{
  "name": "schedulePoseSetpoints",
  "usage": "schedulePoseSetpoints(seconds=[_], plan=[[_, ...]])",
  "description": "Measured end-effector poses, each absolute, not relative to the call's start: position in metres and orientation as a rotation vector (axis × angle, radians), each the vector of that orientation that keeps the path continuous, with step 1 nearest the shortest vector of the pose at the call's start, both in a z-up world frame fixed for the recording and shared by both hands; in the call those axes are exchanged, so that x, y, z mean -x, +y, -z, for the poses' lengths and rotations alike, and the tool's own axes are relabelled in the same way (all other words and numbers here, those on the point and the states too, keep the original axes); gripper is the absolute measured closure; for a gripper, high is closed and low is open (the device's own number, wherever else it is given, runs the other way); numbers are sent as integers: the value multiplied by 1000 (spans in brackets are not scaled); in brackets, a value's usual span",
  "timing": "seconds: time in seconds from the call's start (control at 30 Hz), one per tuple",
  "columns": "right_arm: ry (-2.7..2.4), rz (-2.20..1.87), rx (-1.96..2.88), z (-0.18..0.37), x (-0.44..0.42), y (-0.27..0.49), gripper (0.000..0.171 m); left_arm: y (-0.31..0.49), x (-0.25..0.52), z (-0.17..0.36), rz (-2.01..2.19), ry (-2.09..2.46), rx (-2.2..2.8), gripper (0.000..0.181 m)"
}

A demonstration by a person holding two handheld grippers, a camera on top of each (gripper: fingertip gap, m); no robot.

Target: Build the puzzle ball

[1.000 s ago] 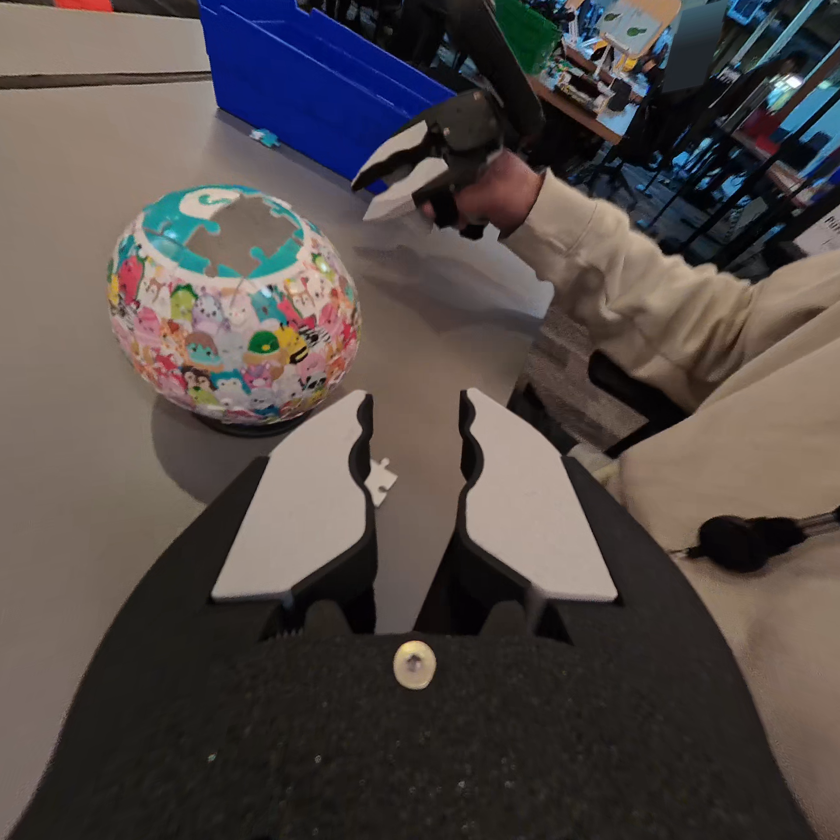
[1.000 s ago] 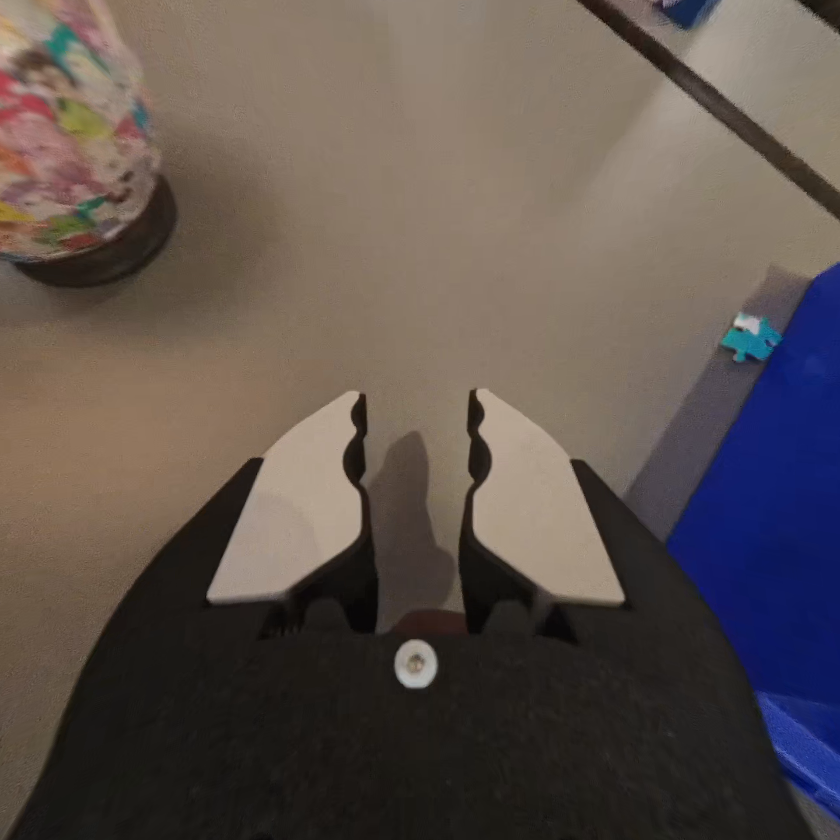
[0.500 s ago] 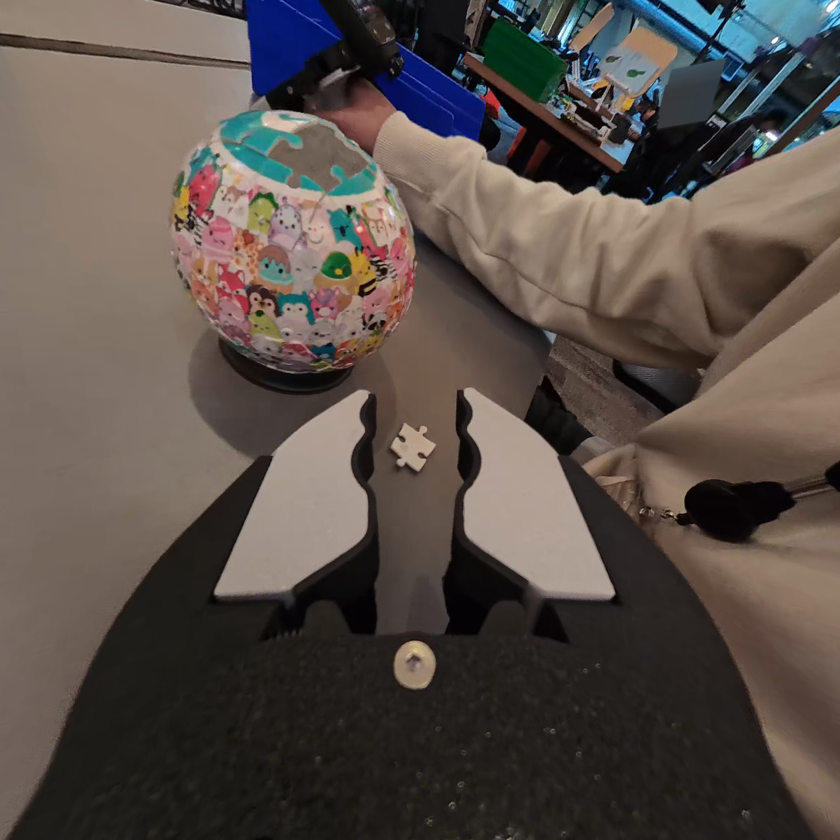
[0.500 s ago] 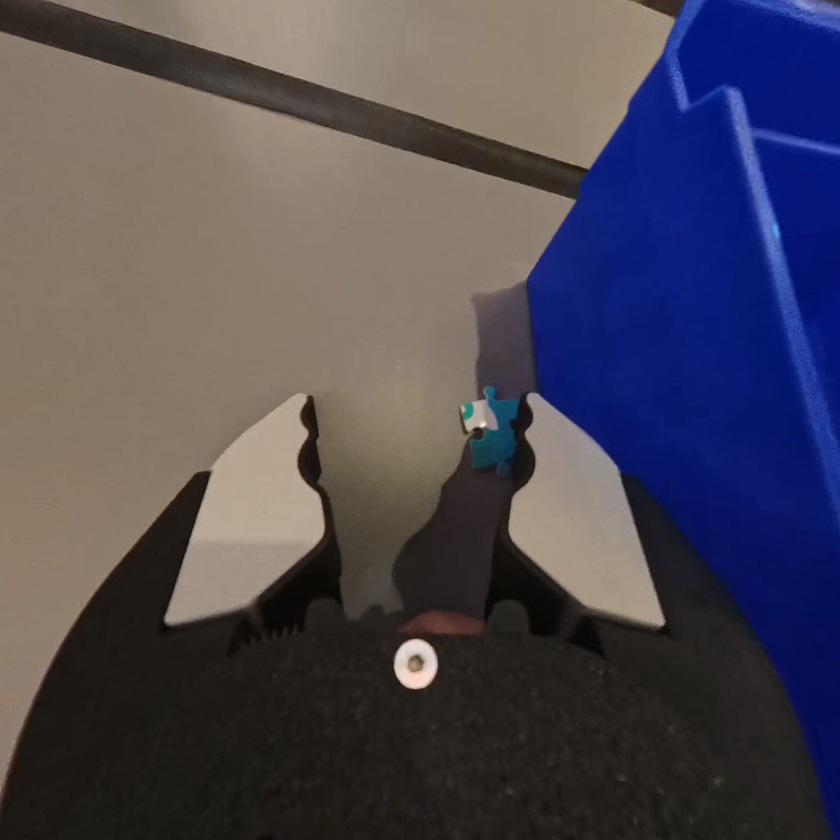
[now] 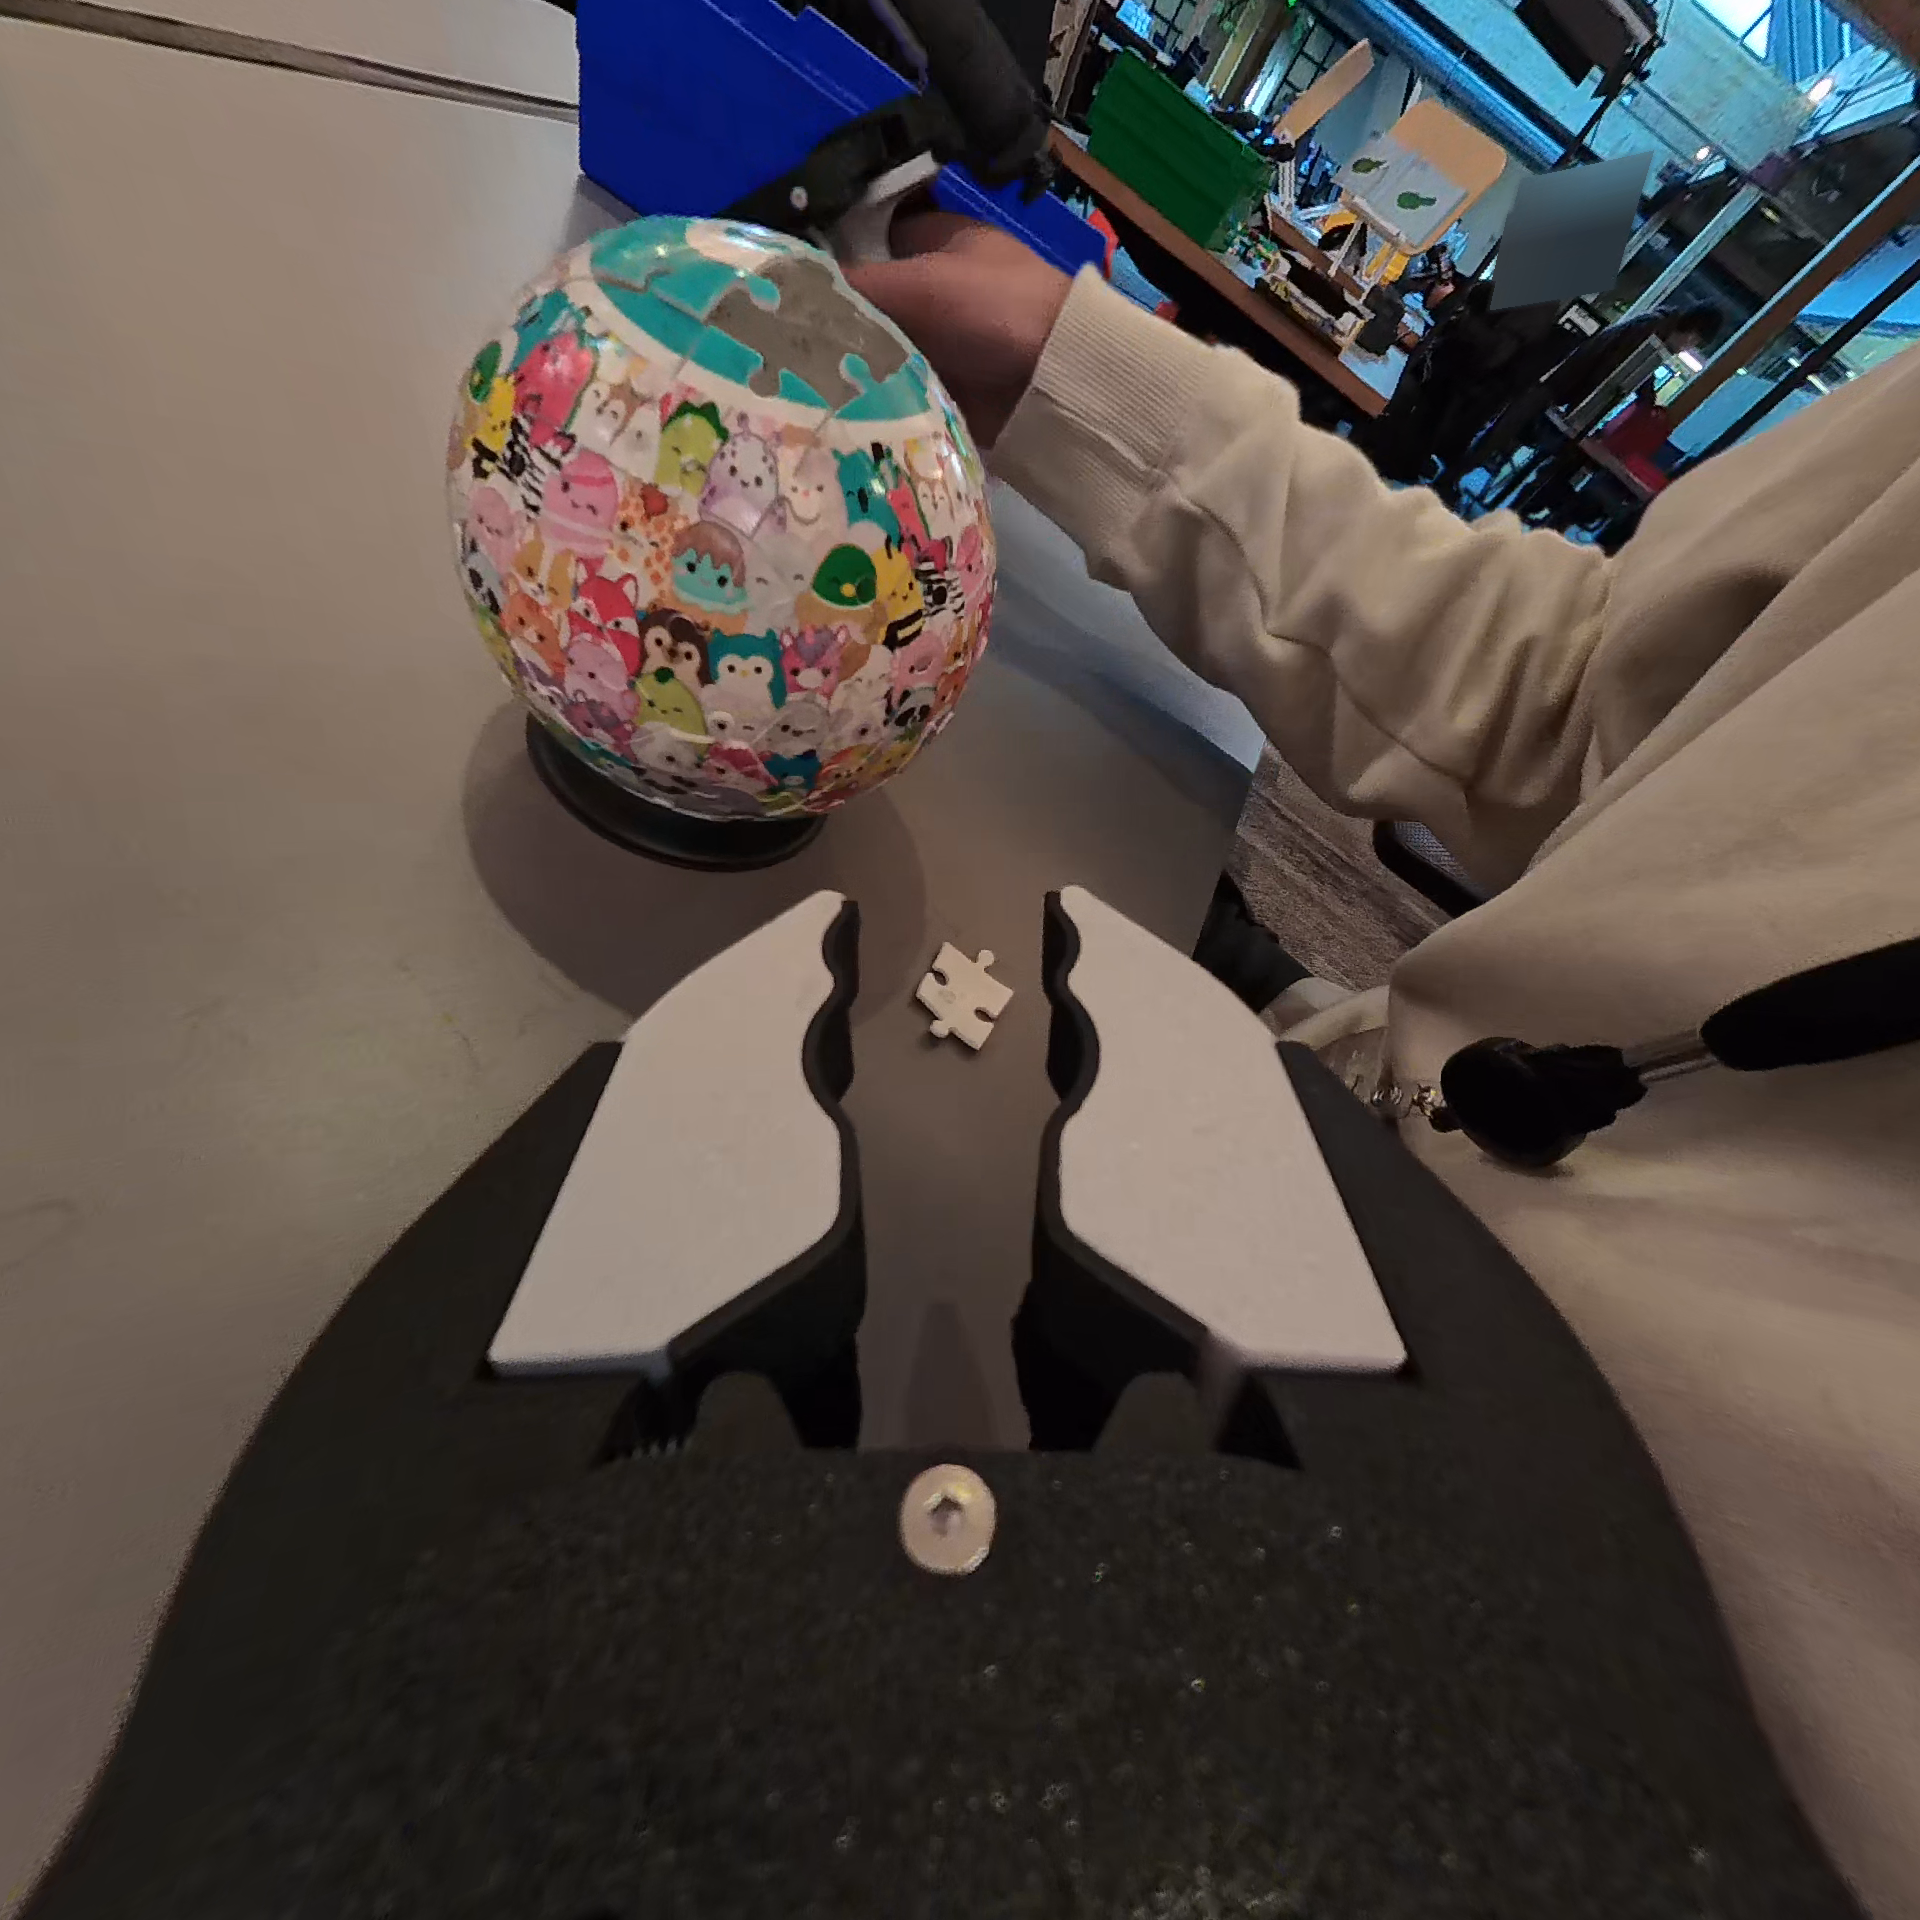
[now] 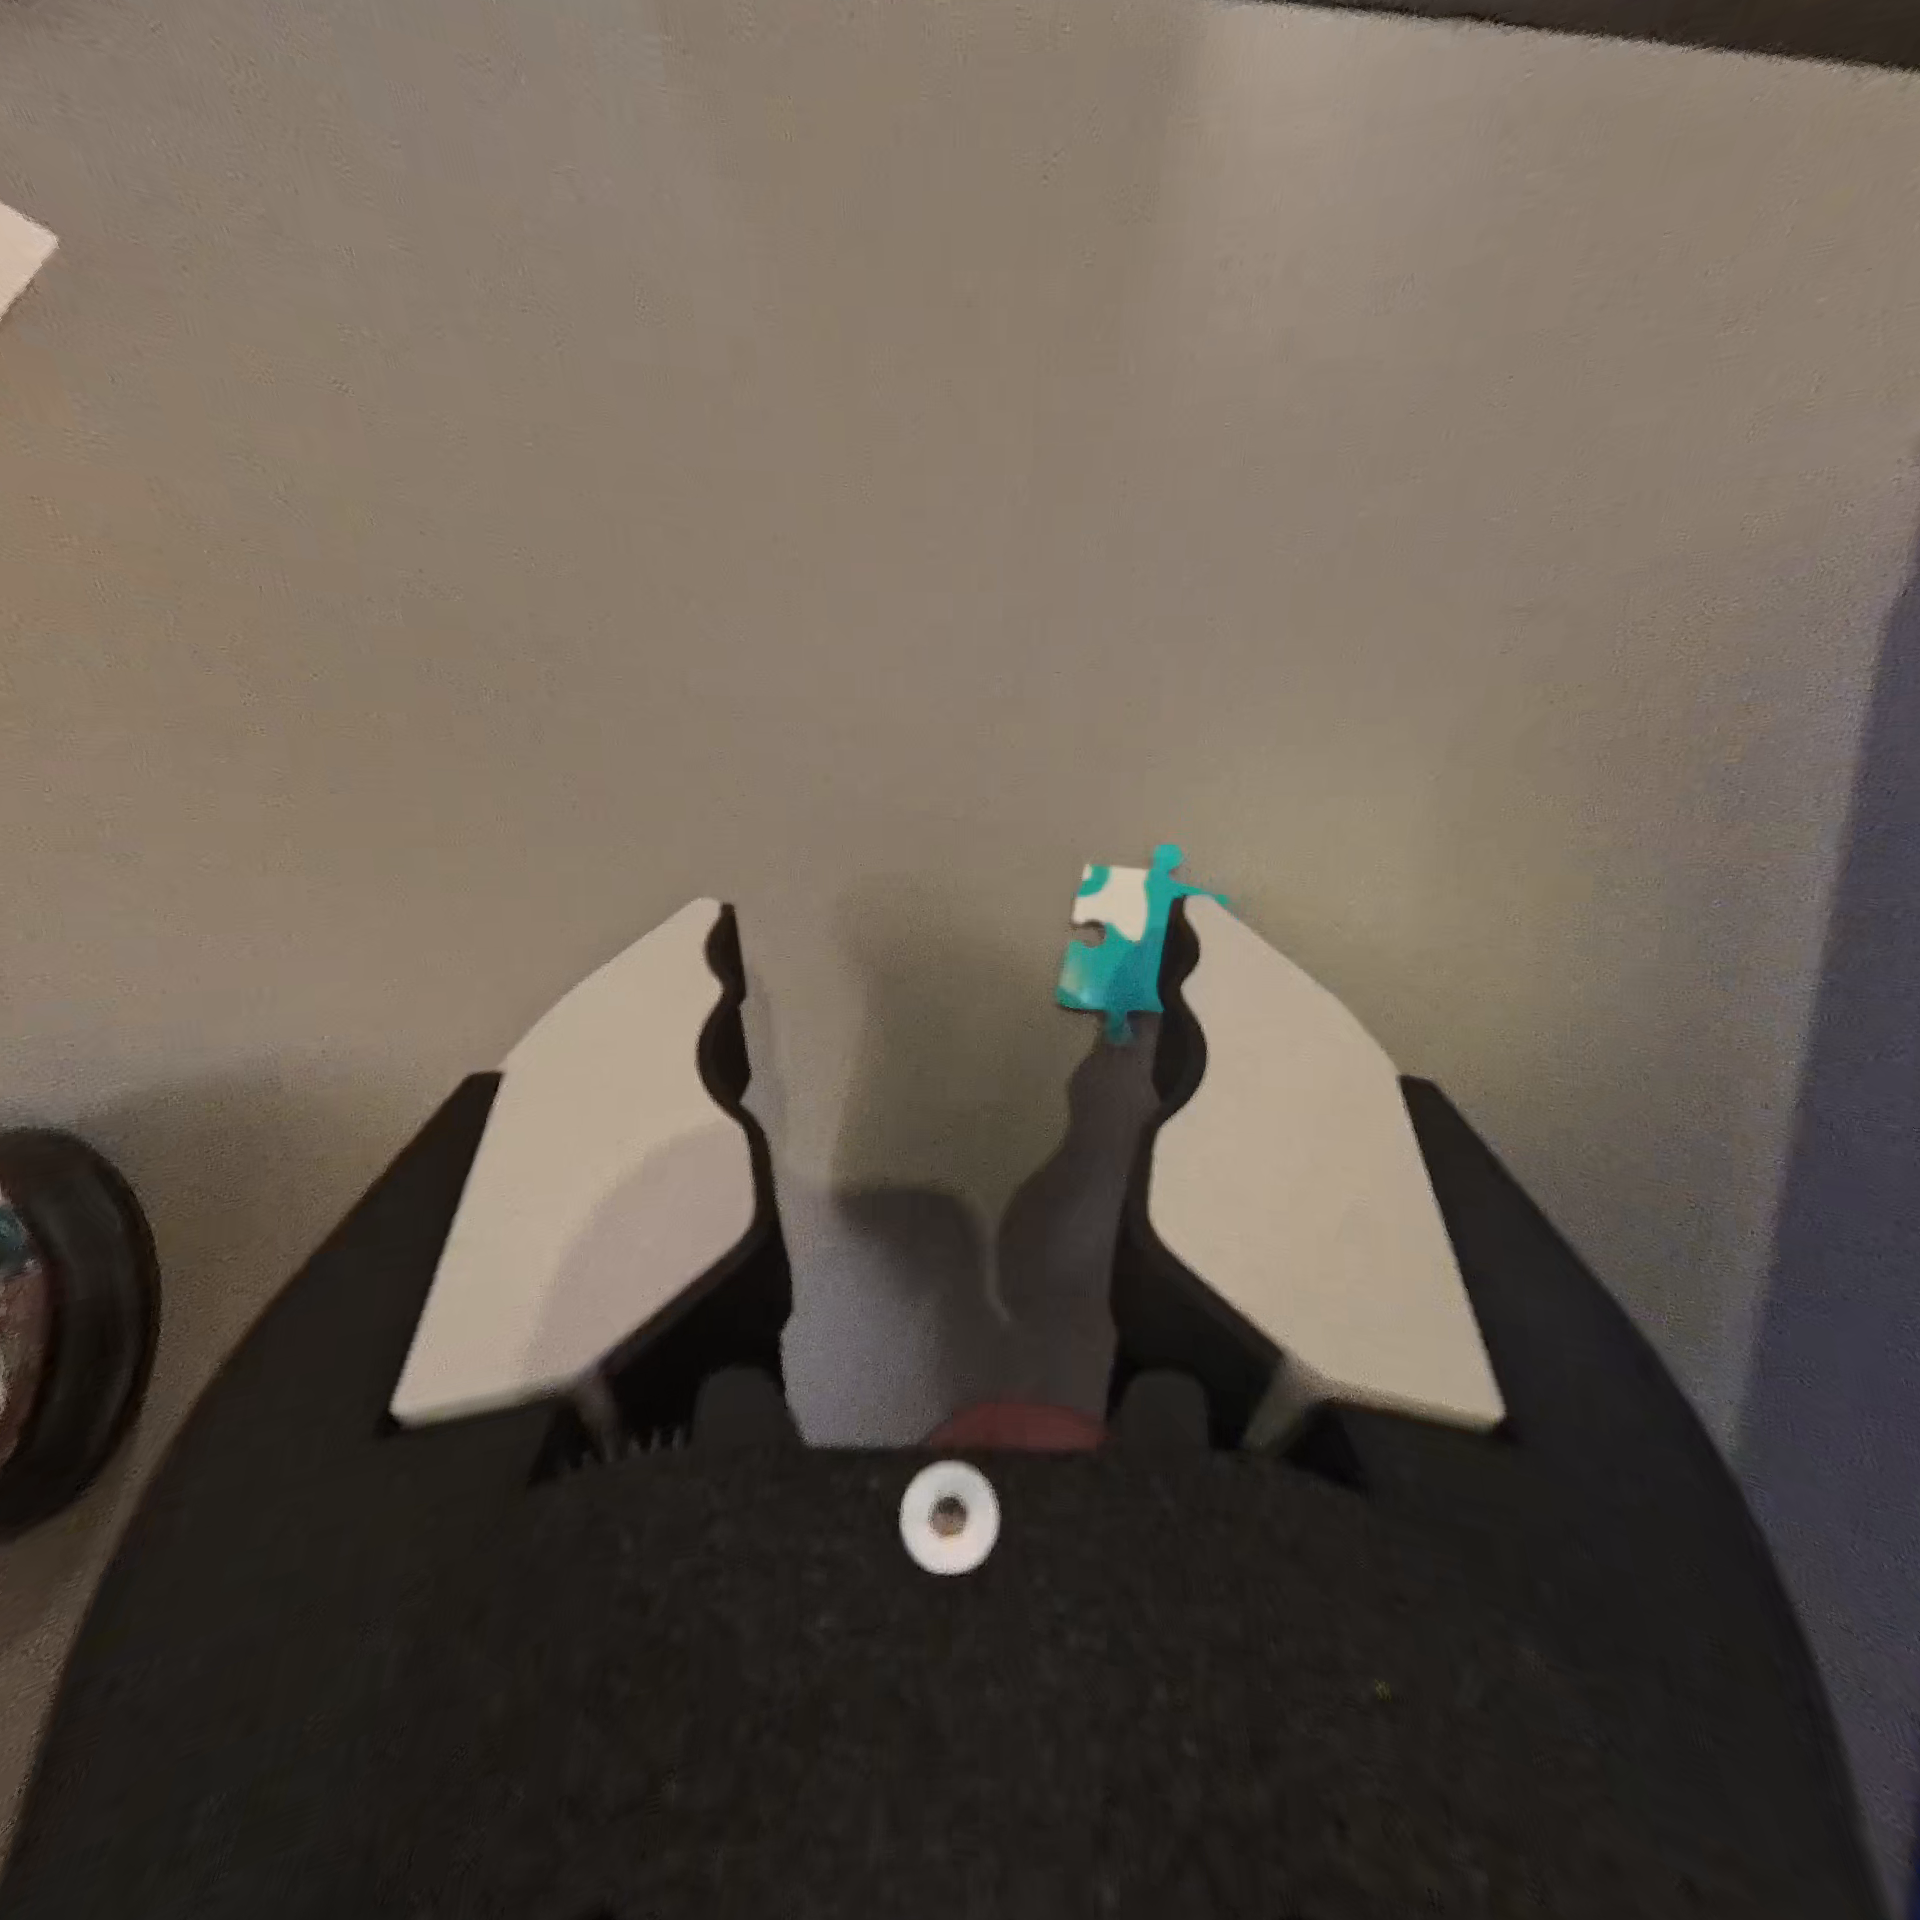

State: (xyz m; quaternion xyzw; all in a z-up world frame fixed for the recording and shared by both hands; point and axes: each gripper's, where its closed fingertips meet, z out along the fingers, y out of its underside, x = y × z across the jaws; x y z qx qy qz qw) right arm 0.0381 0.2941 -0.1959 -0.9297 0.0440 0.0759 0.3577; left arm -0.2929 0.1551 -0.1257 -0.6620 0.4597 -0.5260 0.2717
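Observation:
The puzzle ball (image 5: 717,520) is covered in colourful cartoon animals and stands on a black ring stand (image 5: 675,821). It has a jagged gap (image 5: 816,312) in its teal top. My left gripper (image 5: 951,920) is open low over the table. A white face-down puzzle piece (image 5: 964,995) lies on the table between its fingertips, touching neither. My right gripper (image 6: 951,920) is open wide. A teal and white piece (image 6: 1117,951) sits against the inner tip of its right finger (image 6: 1299,1143). From the left wrist view the right gripper's body (image 5: 873,156) shows behind the ball.
A blue bin (image 5: 717,104) stands behind the ball and borders the right wrist view (image 6: 1886,935). The person's cream sleeve (image 5: 1299,582) reaches across past the ball. The table edge (image 5: 1236,790) runs close on the right. The stand (image 6: 73,1320) shows at the left edge.
My right gripper swung away from the ball to the teal piece by the bin and opened wider. My left gripper turned so the white piece lies between its fingers.

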Motion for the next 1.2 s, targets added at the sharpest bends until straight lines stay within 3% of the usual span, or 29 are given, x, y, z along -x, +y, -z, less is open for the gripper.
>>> schedulePoseSetpoints(seconds=[0.07,0.13,0.3,0.37,0.47,0.57,0.67,0.83,0.97,1.07,1.2], plan=[[-95,-96,2368,179,-37,285,112,154,293,127,1411,1242,1786,148],[-263,74,2362,175,-48,278,106,154,295,128,1397,1248,1788,148],[-501,311,2388,200,-71,291,112,151,293,122,1455,1228,1768,148],[-483,299,2413,208,-79,299,136,149,293,120,1478,1221,1765,148],[-334,53,2502,214,-69,295,159,148,293,119,1454,1224,1764,148],[-265,-66,2490,216,-57,289,170,147,291,119,1432,1230,1756,148],[-290,-18,2462,208,-53,281,163,143,289,118,1439,1242,1748,148],[17,193,2371,186,-107,304,111,138,288,116,1448,1248,1737,148],[141,159,2447,214,-129,315,115,135,288,113,1446,1251,1720,148],[213,29,2459,217,-120,312,143,135,289,113,1423,1250,1719,148],[132,8,2451,217,-97,300,144,136,289,111,1451,1231,1719,149]])
